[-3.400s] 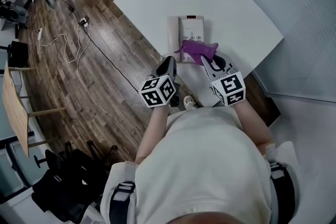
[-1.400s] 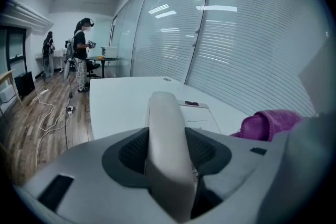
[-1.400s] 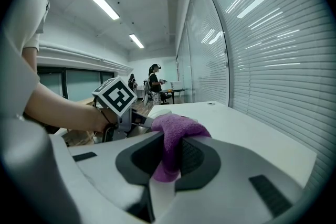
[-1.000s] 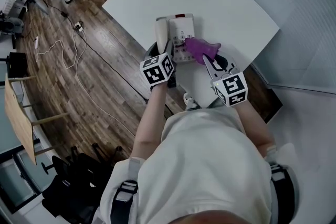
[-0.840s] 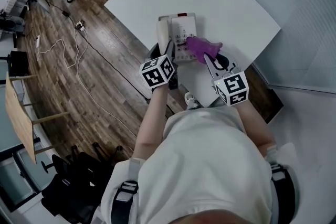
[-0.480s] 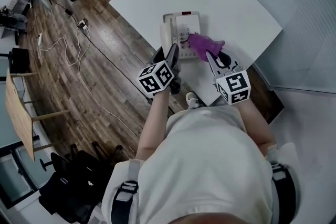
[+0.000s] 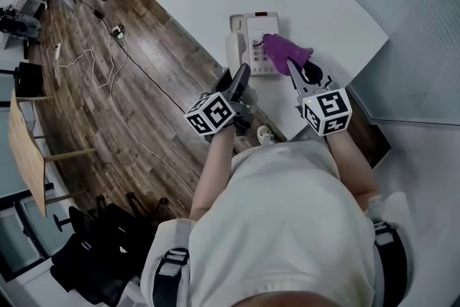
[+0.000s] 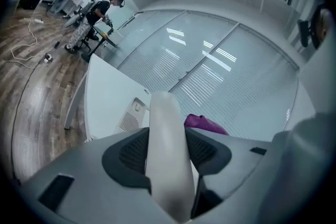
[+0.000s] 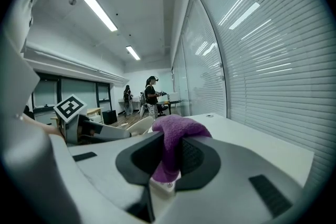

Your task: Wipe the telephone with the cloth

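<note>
While the left gripper [image 7: 241, 77] has its jaws clenched on the white handset [image 8: 167, 165], right gripper [image 7: 294, 69] jaws grasping the purple cloth [image 7: 285, 50], cloth over the telephone [image 7: 259, 28], white counter [image 7: 325, 2].

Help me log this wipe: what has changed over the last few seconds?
The left gripper moved forward, shut on the telephone's handset and appears to have lifted it off its cradle, drawing back toward the person. The right gripper stayed shut on the purple cloth, which is still on the telephone.
</note>
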Tool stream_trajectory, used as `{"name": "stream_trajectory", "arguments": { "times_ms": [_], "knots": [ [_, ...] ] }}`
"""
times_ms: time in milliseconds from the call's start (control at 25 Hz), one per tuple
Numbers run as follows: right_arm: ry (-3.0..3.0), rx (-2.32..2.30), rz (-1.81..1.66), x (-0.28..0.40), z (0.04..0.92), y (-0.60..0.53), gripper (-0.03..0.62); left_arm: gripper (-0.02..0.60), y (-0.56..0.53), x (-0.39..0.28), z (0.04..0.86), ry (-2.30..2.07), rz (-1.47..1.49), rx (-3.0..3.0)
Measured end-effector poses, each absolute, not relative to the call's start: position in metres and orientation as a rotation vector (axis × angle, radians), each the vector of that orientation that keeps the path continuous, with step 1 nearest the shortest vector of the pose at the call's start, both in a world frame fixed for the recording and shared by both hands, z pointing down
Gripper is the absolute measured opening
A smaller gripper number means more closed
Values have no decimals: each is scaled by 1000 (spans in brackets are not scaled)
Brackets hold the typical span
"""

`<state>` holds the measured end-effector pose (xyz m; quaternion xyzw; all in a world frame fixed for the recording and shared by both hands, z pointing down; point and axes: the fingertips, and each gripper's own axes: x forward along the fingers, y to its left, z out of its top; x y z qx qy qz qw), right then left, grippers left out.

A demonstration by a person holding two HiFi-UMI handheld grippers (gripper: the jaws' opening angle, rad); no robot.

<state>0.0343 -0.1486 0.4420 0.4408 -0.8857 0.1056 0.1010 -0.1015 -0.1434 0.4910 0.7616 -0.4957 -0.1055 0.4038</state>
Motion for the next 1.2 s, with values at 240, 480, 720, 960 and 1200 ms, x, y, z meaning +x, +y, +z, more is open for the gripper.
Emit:
{"name": "stream_trajectory", "arguments": {
  "times_ms": [240,480,720,960,1200],
  "knots": [
    [-2682,1298,323,24,424,-153,63,219,-125,-94,475,-1033,-495,1934],
    [-2745,1271,310,8,405,-149,61,219,-106,-99,461,-862,-675,1934],
    [-2822,1208,284,-12,386,-143,63,219,-93,-102,448,-731,-796,1912],
    [-2904,1107,265,-32,373,-140,62,219,-92,-101,446,-676,-828,1915],
    [-2933,1014,290,-46,374,-130,63,219,-90,-99,442,-649,-838,1926]
  ]
}}
